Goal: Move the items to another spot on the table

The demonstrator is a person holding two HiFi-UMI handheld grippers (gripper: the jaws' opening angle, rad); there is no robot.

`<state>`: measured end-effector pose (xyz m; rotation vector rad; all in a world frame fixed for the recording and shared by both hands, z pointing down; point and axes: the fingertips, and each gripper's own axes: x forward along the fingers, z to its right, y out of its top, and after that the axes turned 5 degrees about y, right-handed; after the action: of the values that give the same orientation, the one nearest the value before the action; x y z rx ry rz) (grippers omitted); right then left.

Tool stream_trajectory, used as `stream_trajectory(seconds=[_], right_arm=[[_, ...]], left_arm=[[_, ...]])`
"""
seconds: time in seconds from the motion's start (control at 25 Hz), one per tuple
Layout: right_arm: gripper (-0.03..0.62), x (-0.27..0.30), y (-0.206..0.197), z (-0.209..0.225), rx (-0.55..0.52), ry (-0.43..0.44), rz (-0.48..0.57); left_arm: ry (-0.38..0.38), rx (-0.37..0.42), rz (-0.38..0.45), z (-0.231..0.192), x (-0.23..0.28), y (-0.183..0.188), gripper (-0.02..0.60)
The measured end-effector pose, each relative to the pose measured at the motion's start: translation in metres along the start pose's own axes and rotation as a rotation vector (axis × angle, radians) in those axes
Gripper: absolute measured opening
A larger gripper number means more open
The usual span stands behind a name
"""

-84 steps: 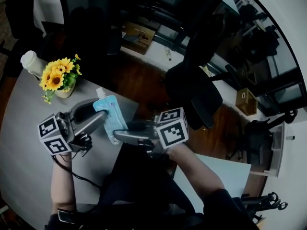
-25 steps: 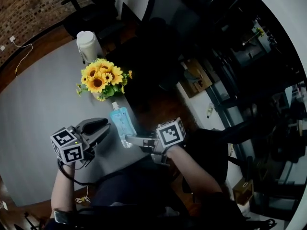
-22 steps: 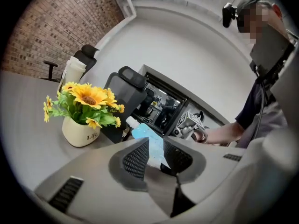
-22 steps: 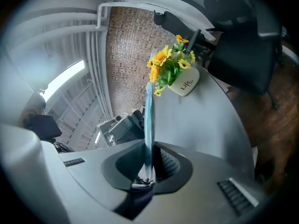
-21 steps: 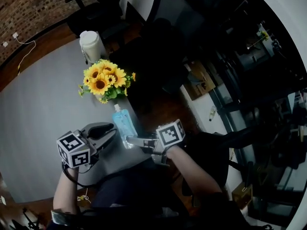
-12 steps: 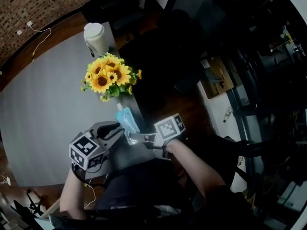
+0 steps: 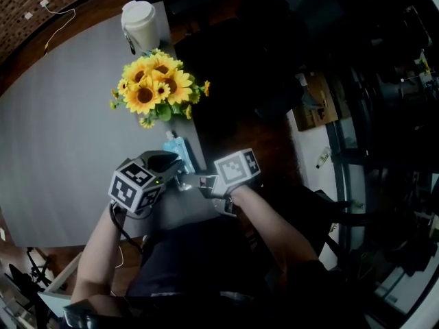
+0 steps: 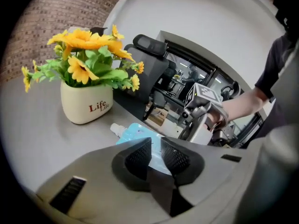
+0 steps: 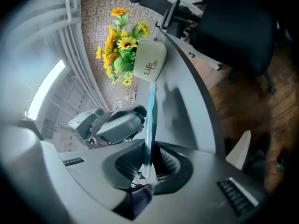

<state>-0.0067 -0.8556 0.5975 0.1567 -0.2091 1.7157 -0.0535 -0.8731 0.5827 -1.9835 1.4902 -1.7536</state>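
Right gripper (image 9: 148,160) is clamped on the light blue plastic spout pouch (image 9: 151,111), which we barely see from overhead, at the grey desk (image 7: 62,115) edge. Left gripper (image 8: 155,154) tilts down beside it, its jaws just narrowed to a slit, gripping nothing.

**Surface** (image 7: 62,129): smooth, matt grey.
**Pouch** (image 8: 134,133): pale blue plastic film, slightly glossy, with a white hard-plastic spout.
**Flower pot** (image 8: 86,107), centre left of the left gripper view: cream, smooth, with a soft sheen; ceramic by its look.
**Right hand-held gripper** (image 9: 148,157): matt grey plastic shell; pads (image 9: 166,166) black and finely ribbed.
**Floor** (image 9: 252,101), right side of the right gripper view: brown wood boards with a dull shine.
**Wall** (image 8: 42,27), upper left of the left gripper view: rough red brick.
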Motion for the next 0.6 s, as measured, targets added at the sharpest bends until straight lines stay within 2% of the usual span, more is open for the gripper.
stream_trajectory(seconds=[0.16, 0.36, 0.52, 0.6], right_arm=[[0.037, 0.001, -0.001, 0.015, -0.024, -0.076, 0.012], [0.071, -0.002, 0.004, 0.019, -0.057, -0.131, 0.026], [0.169, -0.010, 0.010, 0.021, -0.115, -0.213, 0.021], [0.175, -0.016, 0.011, 0.021, -0.162, -0.257, 0.001]], left_arm=[[0.003, 0.006, -0.045, -0.004, 0.014, -0.009, 0.043], [-0.020, 0.028, -0.055, -0.011, 0.023, -0.012, 0.043], [-0.014, 0.054, -0.059, -0.015, 0.032, -0.010, 0.008], [-0.025, 0.062, -0.066, -0.013, 0.034, -0.009, 0.005]])
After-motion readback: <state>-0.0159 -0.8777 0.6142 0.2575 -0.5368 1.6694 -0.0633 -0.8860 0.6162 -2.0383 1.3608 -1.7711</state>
